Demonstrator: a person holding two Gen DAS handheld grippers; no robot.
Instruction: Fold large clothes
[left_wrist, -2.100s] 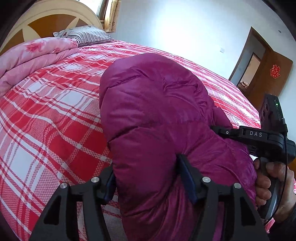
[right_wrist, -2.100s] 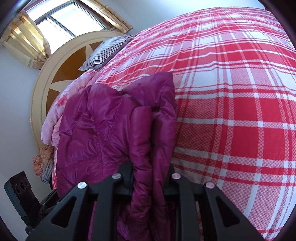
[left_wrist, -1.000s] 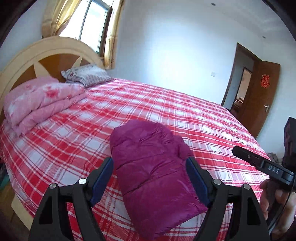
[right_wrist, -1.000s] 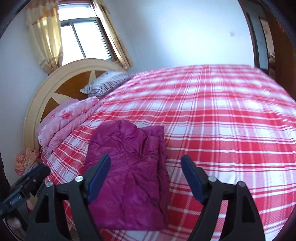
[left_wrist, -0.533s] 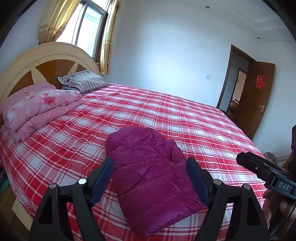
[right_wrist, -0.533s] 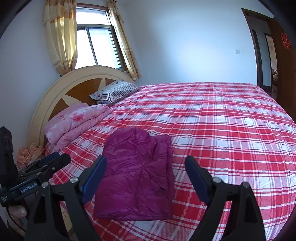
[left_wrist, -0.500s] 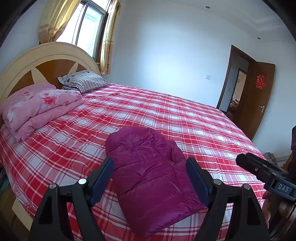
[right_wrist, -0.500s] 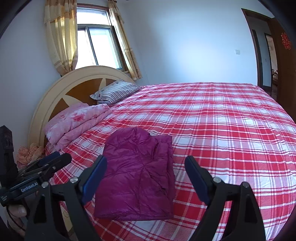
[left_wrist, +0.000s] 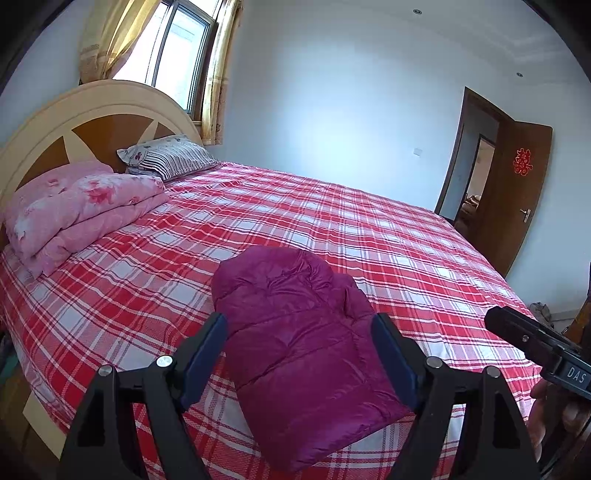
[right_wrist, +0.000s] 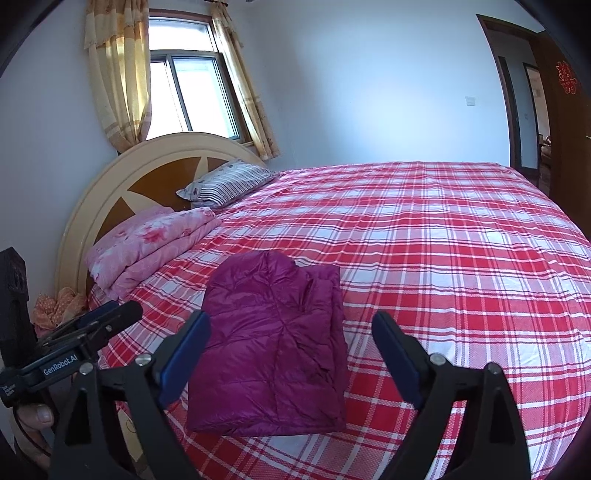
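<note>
A magenta puffer jacket (left_wrist: 303, 339) lies folded into a compact rectangle near the front edge of the bed (left_wrist: 369, 236); it also shows in the right wrist view (right_wrist: 273, 343). My left gripper (left_wrist: 299, 354) is open and empty, held back from the jacket above the bed's edge. My right gripper (right_wrist: 291, 354) is open and empty too, also drawn back from the jacket. The right gripper's body shows at the right of the left wrist view (left_wrist: 535, 343). The left gripper's body shows at the left of the right wrist view (right_wrist: 74, 354).
The bed has a red and white plaid sheet. A folded pink floral quilt (left_wrist: 77, 210) and a striped pillow (left_wrist: 166, 157) lie by the headboard (left_wrist: 92, 110). A window with yellow curtains (right_wrist: 184, 96) is behind it. A brown door (left_wrist: 513, 199) stands open at the right.
Both grippers have let go of the jacket, opened, and pulled back and up from the bed. The jacket now lies folded on the sheet. In the last half second little has moved.
</note>
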